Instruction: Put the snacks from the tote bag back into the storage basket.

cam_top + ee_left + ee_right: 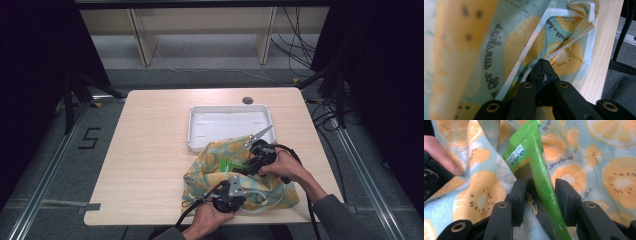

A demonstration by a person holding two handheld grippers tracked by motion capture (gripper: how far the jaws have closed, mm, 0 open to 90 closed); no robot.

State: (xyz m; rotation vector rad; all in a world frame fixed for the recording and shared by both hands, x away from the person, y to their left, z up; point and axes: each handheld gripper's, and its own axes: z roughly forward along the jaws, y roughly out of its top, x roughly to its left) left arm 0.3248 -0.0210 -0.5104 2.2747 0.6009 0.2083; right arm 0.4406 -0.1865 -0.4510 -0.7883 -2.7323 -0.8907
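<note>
A cloth bag (pixel 210 160) printed with orange and kiwi slices lies crumpled at the table's near right. My left gripper (pixel 235 187) is at the bag's near edge. In the left gripper view its jaws (pixel 543 67) are shut on the bag's fabric (pixel 486 50) by the white hem. My right gripper (pixel 247 167) reaches into the bag from the right. In the right gripper view it (pixel 539 187) is shut on a green snack packet (pixel 529 150), which stands tilted between the pads above the bag's cloth (pixel 619 182). The packet (pixel 227 165) shows as a green patch in the bag's mouth.
A white tray (pixel 197 135) sits just behind the bag, which overlaps its near right corner. The wooden table (pixel 150 150) has bare room to the left. The table's edge (pixel 604 45) runs close beside the bag. A thumb (pixel 441 152) rests on the cloth at the left.
</note>
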